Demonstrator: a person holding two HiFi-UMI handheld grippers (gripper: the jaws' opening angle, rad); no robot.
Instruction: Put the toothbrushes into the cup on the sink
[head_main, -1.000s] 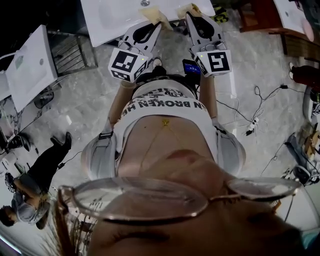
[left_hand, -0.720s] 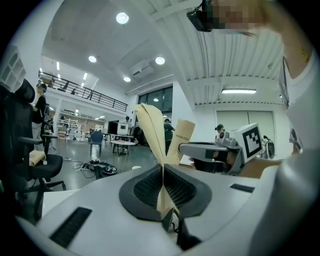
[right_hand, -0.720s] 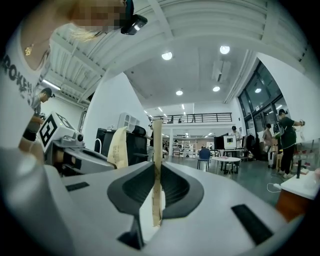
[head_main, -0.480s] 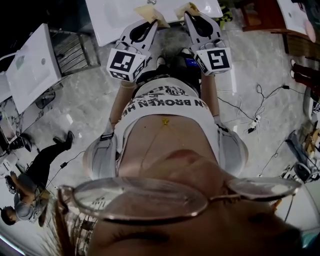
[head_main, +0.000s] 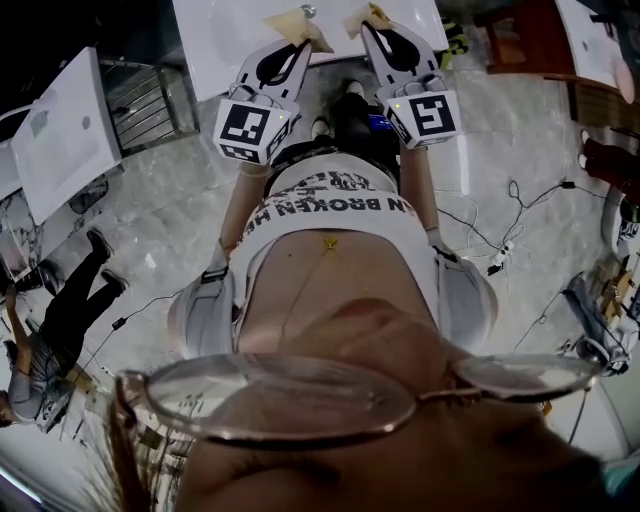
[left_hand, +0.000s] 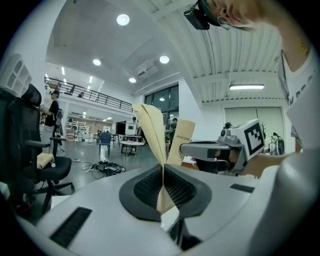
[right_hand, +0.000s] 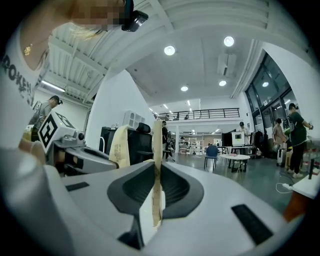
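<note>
So each drops cleanly at the sink (head_main: 220, 40), my left hand-held gripper (head_main: 296, 44) and right hand-held gripper (head_main: 372, 30) each clamp a paper packet (head_main: 295, 25) edge-on.

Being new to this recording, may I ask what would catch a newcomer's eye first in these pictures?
The left gripper is shut on a thin beige packet, and the right gripper beside it is shut on a second packet. Both point toward the white sink at the head view's top.

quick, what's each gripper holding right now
left gripper: shut on a tan paper packet
right gripper: shut on a second tan packet
</note>
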